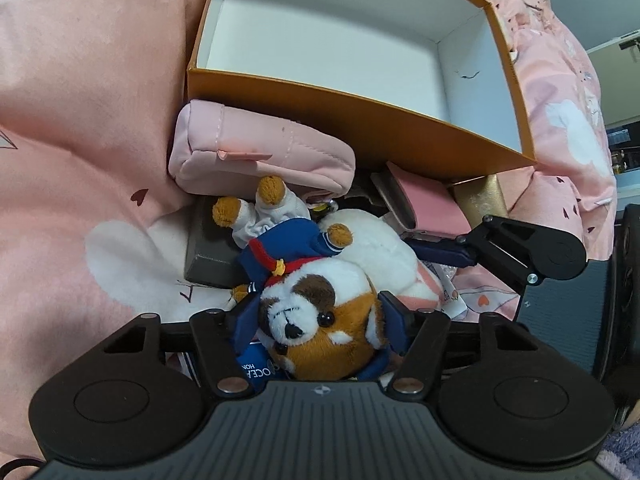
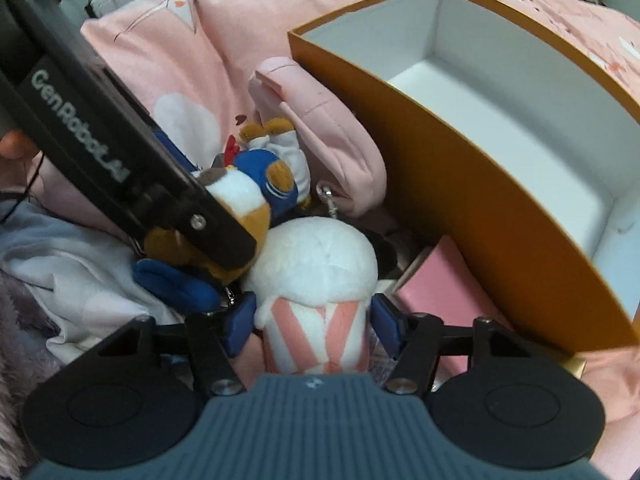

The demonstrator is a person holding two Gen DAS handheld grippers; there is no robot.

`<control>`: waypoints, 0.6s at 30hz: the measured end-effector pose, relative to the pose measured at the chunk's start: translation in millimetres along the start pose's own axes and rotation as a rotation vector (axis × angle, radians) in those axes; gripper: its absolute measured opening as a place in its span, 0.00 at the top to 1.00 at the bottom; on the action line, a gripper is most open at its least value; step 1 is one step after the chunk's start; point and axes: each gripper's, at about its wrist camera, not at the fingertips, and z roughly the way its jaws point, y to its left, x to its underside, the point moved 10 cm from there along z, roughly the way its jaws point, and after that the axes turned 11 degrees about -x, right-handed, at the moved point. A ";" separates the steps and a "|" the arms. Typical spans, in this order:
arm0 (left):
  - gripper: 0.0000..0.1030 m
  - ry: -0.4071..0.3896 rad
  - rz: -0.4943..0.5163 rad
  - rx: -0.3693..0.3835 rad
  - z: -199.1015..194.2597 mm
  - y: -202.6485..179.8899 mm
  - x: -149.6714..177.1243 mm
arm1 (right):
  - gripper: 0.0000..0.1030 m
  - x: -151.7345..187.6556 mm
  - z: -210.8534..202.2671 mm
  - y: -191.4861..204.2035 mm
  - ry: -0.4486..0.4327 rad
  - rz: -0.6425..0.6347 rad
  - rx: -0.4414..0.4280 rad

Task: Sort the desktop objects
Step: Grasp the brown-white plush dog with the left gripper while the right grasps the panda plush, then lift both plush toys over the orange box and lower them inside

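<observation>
A plush dog (image 1: pixel 316 320) in a blue sailor suit lies head toward me. My left gripper (image 1: pixel 320 320) has its blue pads on both sides of the dog's head, shut on it. The dog also shows in the right wrist view (image 2: pixel 256 184), partly behind the left gripper's arm. A white plush with pink stripes (image 2: pixel 316 292) lies beside the dog, and it also shows in the left wrist view (image 1: pixel 380 248). My right gripper (image 2: pixel 314 320) straddles its striped lower part, and I cannot tell whether the pads press it. An open orange box (image 1: pixel 320 92) with a white inside stands just beyond; it also shows in the right wrist view (image 2: pixel 480 184).
A pink fabric pouch (image 1: pixel 260 152) lies against the box's near wall. A pink flat box (image 1: pixel 432 204), a gold item (image 1: pixel 480 196) and a grey box (image 1: pixel 208 248) lie among the pile. Pink printed bedding (image 1: pixel 88 120) surrounds everything.
</observation>
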 end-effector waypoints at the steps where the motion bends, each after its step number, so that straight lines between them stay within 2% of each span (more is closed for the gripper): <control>1: 0.31 -0.009 0.008 0.000 -2.4 -0.5 1.1 | 0.41 1.4 -2.7 -1.3 -0.012 0.020 -0.004; 8: 0.33 -0.082 0.061 0.024 -29.7 -8.1 2.3 | 0.43 8.7 -33.4 -4.1 -0.100 0.082 -0.014; 18: 0.34 -0.262 0.196 0.045 -90.3 -31.3 -9.2 | 0.44 1.1 -95.6 3.0 -0.285 0.142 -0.027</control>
